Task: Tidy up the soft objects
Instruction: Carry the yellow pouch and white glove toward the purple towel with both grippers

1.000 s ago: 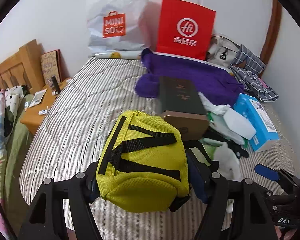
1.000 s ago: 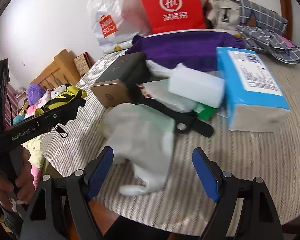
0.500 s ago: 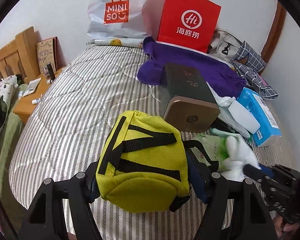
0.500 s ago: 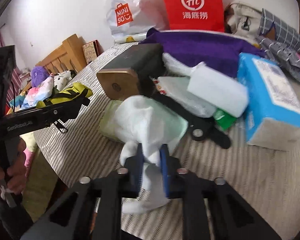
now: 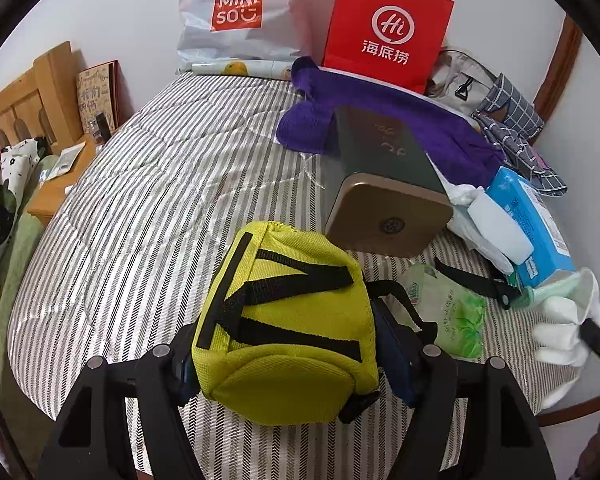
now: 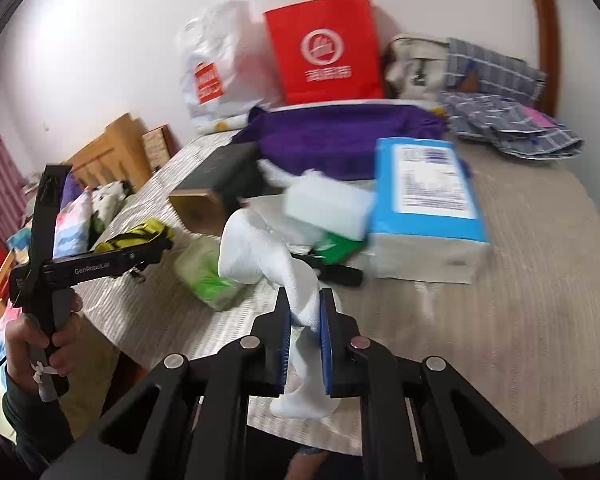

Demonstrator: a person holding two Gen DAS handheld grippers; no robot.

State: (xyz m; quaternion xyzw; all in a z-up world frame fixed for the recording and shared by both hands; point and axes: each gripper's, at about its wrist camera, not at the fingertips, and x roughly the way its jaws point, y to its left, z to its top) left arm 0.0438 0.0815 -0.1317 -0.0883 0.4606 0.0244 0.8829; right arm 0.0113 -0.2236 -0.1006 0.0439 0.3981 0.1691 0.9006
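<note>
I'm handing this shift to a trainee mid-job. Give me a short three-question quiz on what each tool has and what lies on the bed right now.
1. True or false: the right tool is shut on a white sock.
2. What does the left tool carry? A) purple cloth B) yellow pouch C) blue pack
3. Fill in: the green tissue pack lies on the striped ____.

Key
1. True: the pads pinch the sock, which hangs clear of the bed.
2. B: the yellow pouch sits between its fingers; the purple cloth and blue pack lie on the bed.
3. bed.
</note>
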